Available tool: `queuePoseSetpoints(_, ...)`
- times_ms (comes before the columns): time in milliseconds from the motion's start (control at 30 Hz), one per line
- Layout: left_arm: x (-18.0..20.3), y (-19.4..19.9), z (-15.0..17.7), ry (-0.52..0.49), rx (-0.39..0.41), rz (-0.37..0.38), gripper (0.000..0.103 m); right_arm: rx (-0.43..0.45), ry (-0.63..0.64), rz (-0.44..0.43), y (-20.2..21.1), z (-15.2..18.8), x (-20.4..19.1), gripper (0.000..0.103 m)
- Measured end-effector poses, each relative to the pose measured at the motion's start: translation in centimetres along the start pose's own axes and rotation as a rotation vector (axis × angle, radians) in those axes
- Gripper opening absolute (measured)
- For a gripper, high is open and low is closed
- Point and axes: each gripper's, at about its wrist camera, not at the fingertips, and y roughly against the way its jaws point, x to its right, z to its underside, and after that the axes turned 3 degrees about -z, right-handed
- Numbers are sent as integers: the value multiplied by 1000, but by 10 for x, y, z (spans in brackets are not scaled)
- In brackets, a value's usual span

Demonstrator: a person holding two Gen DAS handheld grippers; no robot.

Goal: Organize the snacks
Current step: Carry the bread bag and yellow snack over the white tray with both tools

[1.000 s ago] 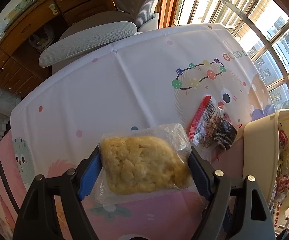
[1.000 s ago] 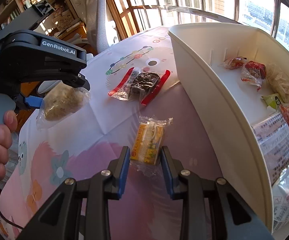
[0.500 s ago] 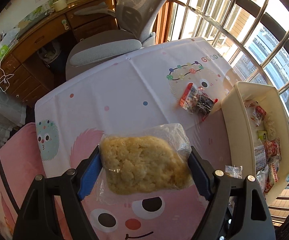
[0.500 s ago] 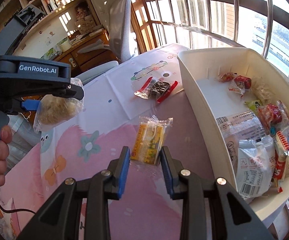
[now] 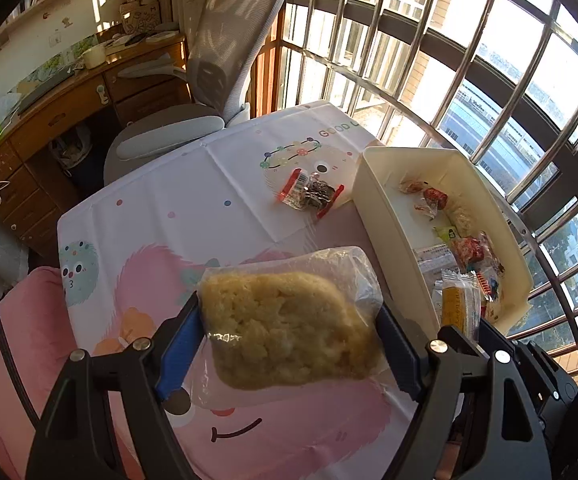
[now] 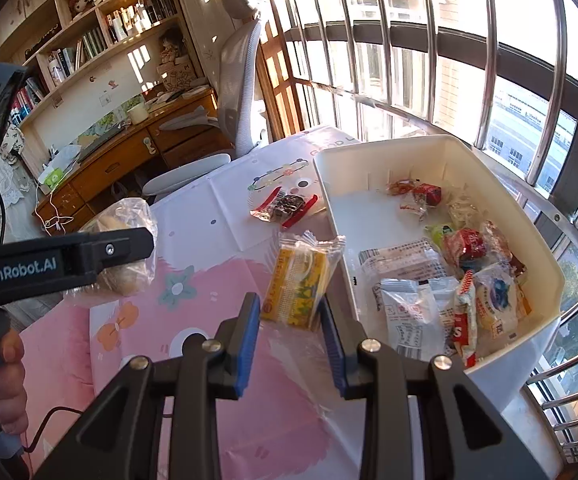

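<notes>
My left gripper is shut on a clear bag holding a pale yellow crumbly cake, lifted high above the table. My right gripper is shut on a small yellow-wrapped snack, held beside the near left wall of the cream bin. That yellow snack and the cake bag each show in the other wrist view. The bin holds several wrapped snacks. One red-edged packet with a dark snack lies on the tablecloth left of the bin, also seen as the packet.
A patterned pink and white tablecloth covers the table. A grey office chair and a wooden desk stand beyond its far edge. Barred windows run along the right. A hand grips the left gripper's handle.
Both grippers have risen well above the table with their snacks still held, and moved toward the bin, which now shows whole with its contents.
</notes>
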Motion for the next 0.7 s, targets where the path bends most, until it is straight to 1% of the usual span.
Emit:
queuePoseSetpoints(67,10,5,6,-13,1,2,80,2,5,-1,7,0,7,31)
queuePoseSetpoints(233,33,11,23,11,-23,54,80,8,25,-31,20,2,26,31)
queuePoseSetpoints(367,57,12,32,18,-31,71,80,7,57,-54,29,1,45,31)
queuePoseSetpoints(467,75,5,36,53,-68,95,80,-9,80,-74,35,-1,62,32)
queuePoseSetpoints(567,95,0,39,78,-88,108,80,-23,120,-100,40,-2,78,32)
queuePoseSetpoints(700,119,-2,37,102,-85,110,80,-46,183,-141,46,-5,102,32)
